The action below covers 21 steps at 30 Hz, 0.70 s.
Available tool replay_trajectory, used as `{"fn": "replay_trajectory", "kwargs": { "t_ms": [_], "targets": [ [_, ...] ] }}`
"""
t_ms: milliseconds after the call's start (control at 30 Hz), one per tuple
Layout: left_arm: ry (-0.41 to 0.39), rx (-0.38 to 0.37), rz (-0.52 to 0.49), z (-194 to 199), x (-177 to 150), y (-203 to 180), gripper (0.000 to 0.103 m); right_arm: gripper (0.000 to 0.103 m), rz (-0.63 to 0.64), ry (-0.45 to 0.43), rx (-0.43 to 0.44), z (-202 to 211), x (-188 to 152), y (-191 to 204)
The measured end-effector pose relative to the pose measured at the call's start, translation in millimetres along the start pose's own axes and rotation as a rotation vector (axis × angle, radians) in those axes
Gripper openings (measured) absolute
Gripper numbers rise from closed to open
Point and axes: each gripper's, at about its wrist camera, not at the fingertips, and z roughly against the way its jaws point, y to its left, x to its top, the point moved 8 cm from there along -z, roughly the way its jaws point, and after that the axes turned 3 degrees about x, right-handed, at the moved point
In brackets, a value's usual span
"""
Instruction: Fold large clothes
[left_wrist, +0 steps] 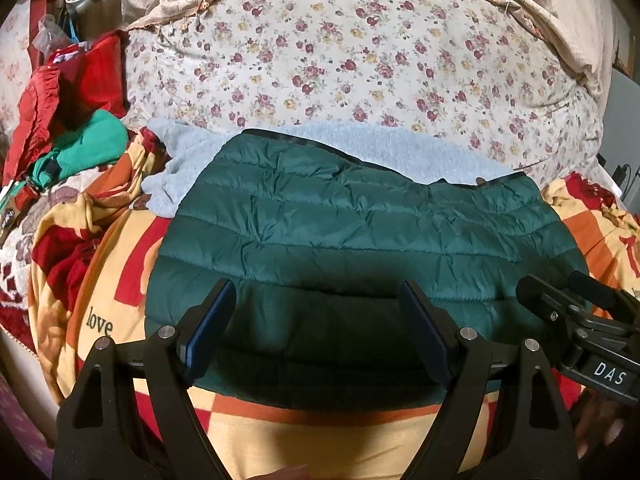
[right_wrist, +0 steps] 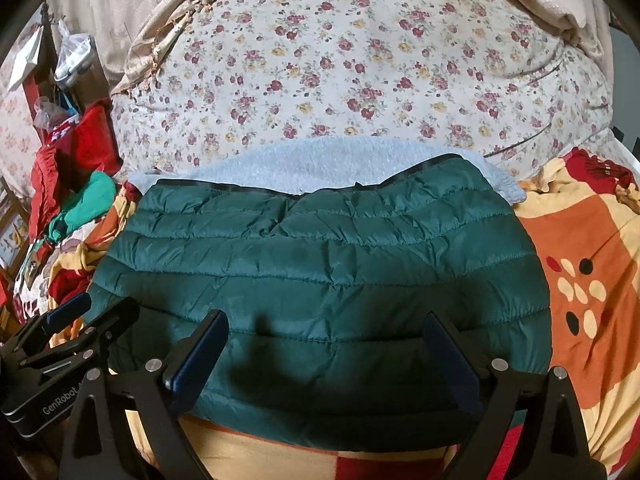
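A dark green quilted puffer jacket [left_wrist: 360, 232] lies folded into a flat rectangle on the bed; it also fills the middle of the right wrist view [right_wrist: 320, 280]. A pale blue fleece garment [left_wrist: 380, 152] lies under its far edge, also seen from the right [right_wrist: 312, 164]. My left gripper [left_wrist: 320, 300] is open and empty, hovering over the jacket's near edge. My right gripper [right_wrist: 324, 332] is open and empty over the same edge. Each gripper shows in the other's view, the right one [left_wrist: 576, 312] and the left one [right_wrist: 80, 324].
An orange, yellow and red blanket [right_wrist: 592, 264] covers the bed. A floral quilt [left_wrist: 340, 48] is heaped behind. A pile of red and green clothes [left_wrist: 76, 120] lies at the left.
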Motion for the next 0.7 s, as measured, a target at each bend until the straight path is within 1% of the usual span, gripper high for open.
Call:
{"fn": "replay_trajectory", "kwargs": {
  "t_ms": [700],
  "targets": [
    [0.008, -0.001, 0.0, -1.1, -3.2, 0.7, 0.084, 0.097, 0.005, 0.007, 0.009, -3.1, -2.9, 5.7]
  ]
}}
